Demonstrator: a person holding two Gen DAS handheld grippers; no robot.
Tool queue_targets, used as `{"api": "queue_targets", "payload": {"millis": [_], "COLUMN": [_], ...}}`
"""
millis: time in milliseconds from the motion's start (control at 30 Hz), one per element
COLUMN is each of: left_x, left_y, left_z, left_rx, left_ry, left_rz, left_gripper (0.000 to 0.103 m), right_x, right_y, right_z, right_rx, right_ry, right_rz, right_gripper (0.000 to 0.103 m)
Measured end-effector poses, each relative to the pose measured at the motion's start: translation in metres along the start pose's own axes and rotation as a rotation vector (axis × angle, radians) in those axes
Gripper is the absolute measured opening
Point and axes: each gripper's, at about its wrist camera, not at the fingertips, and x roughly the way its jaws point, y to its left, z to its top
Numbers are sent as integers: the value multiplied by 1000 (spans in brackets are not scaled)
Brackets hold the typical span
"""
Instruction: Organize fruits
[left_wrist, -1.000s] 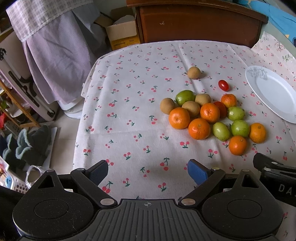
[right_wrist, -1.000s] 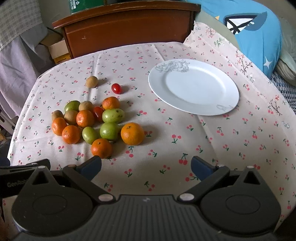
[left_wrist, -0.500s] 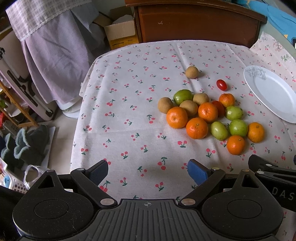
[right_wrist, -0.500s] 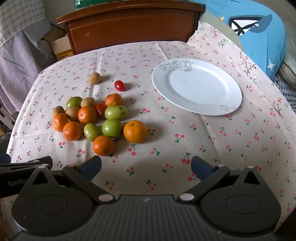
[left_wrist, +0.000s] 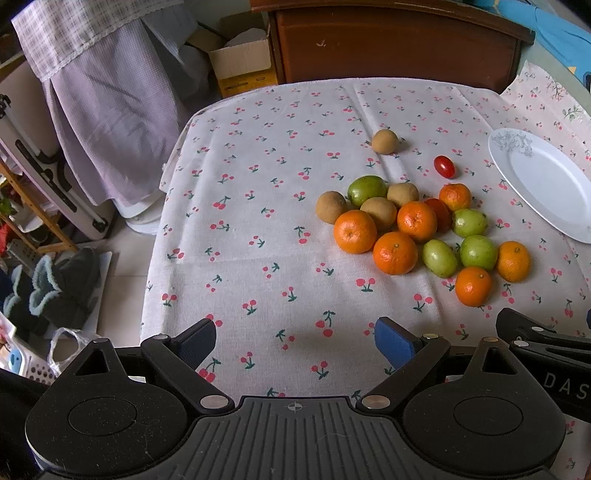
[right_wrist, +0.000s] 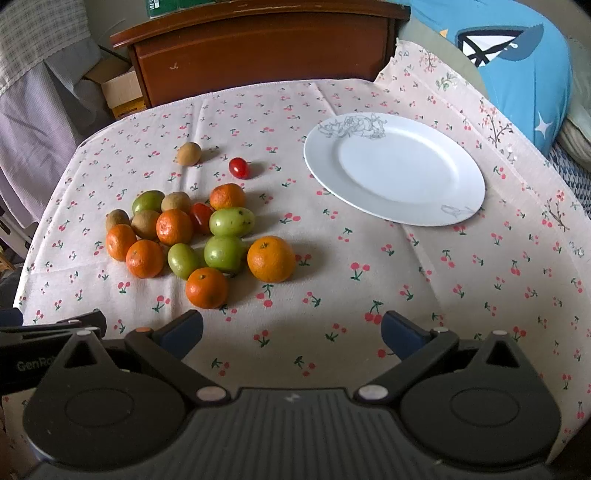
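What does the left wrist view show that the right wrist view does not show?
Only the left wrist view shows the floor beside the table, with grey slippers and a wooden rack, and only part of the white plate.

Only the right wrist view shows the whole plate, bare, and a blue cushion behind the table.

Both show the fruit pile, the lone red tomato, the lone brown fruit, the cherry-print cloth, the cardboard box and open, empty tongs.
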Motion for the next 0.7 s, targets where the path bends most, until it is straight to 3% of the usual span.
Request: {"api": "queue_targets", "payload": {"millis": [700], "left_x": [-1], "left_y": [-2], "left_z": [-2], "left_rx": [6], "left_ry": [-6], "left_rz": [6], "left_gripper": [93], "right_x": [-2], "right_y": [-2], "right_z": [-2], "right_rx": [15], "right_ry": [-4], "right_rz": [43], "right_gripper": [100]}}
